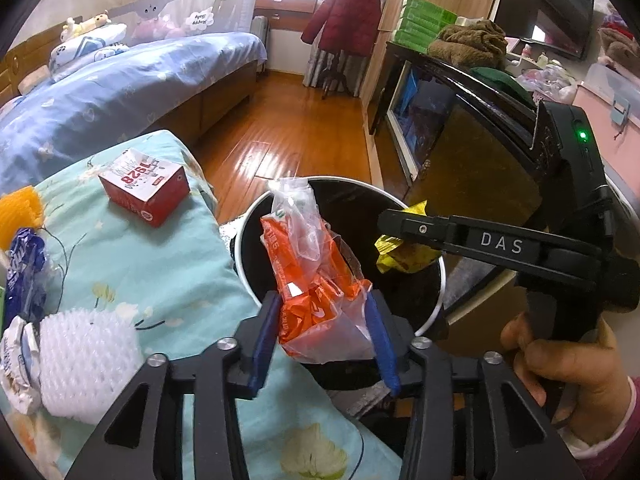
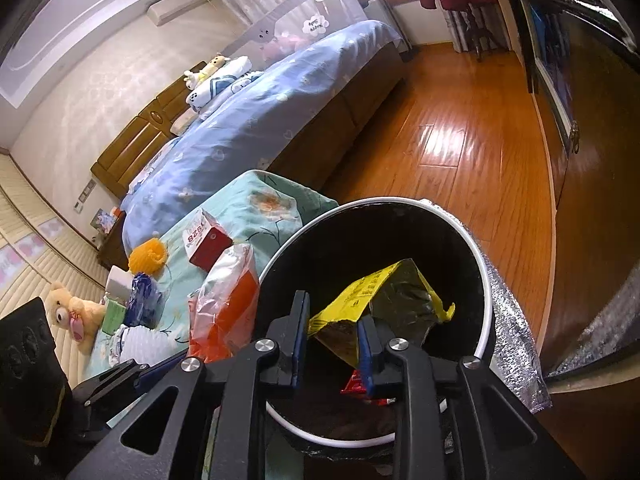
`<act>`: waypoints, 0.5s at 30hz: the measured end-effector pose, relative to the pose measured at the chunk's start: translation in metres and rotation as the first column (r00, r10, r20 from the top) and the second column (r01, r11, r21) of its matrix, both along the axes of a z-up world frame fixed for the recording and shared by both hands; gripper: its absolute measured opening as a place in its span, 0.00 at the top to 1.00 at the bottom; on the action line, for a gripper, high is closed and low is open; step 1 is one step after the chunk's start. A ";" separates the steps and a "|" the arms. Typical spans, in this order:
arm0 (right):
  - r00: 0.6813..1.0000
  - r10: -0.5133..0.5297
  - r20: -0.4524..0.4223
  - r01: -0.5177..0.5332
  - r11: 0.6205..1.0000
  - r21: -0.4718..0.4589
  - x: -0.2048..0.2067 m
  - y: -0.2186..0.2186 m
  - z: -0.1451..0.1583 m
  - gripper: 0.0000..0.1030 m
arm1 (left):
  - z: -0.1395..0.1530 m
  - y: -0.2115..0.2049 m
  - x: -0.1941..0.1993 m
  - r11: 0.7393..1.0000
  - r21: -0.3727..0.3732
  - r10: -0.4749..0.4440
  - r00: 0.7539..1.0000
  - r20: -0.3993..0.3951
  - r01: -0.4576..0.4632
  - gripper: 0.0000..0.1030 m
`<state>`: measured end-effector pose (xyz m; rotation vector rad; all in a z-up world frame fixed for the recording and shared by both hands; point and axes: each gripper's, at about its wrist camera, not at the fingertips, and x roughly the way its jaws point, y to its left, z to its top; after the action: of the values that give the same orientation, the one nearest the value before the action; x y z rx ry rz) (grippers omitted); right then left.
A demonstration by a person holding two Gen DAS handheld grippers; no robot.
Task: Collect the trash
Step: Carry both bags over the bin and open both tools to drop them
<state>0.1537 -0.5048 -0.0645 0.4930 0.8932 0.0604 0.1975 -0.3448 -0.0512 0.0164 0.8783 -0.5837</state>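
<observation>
Gripping an orange packet (image 1: pixel 308 280) in clear plastic, left tongs (image 1: pixel 322 300) closed on its lower end, both blue pads against the plastic, packet standing up toward 12 o'clock over the near left rim of the black bin (image 2: pixel 380 200). Pinching a yellow wrapper (image 2: pixel 384 296) between their pads, right tongs (image 2: pixel 332 312) above the bin's mouth, wrapper spreading toward 1 o'clock over the dark inside. Seen from the left wrist, reaching in from 3 o'clock, with a hand (image 1: pixel 568 368) wrapped round the grip at 4 o'clock. Something red showing at the bin's bottom, just below the right tongs, too hidden to name. Lying at 9 o'clock of the bin, a teal flowered bedspread (image 1: pixel 140 264) carrying more rubbish: a red box (image 1: pixel 146 188) at 10 o'clock, an orange foam net (image 1: pixel 20 212) and a blue wrapper (image 1: pixel 26 264) at the far left edge, a white foam net (image 1: pixel 80 356) at 8 o'clock. Stretching toward 12 o'clock beyond the bin, shiny wooden floor (image 1: pixel 288 128).
</observation>
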 end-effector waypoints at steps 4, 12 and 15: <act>1.000 -0.018 0.003 0.018 0.999 0.027 -0.002 -0.005 -0.001 0.54 | 0.001 -0.003 0.001 1.000 -0.001 0.007 1.000 -0.003 -0.007 0.44; 0.999 -0.029 0.027 0.029 0.999 0.035 -0.013 0.001 0.005 0.42 | 0.002 0.017 -0.017 0.999 -0.025 0.038 0.999 0.007 -0.038 0.43; 0.999 -0.028 0.042 0.027 0.999 0.021 -0.019 0.010 0.007 0.26 | 0.000 0.030 -0.031 0.997 -0.036 0.061 0.998 0.004 -0.061 0.43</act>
<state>0.1343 -0.4948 -0.0573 0.5214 0.8451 0.0549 0.1667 -0.3151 -0.0515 -0.0411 0.8602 -0.5418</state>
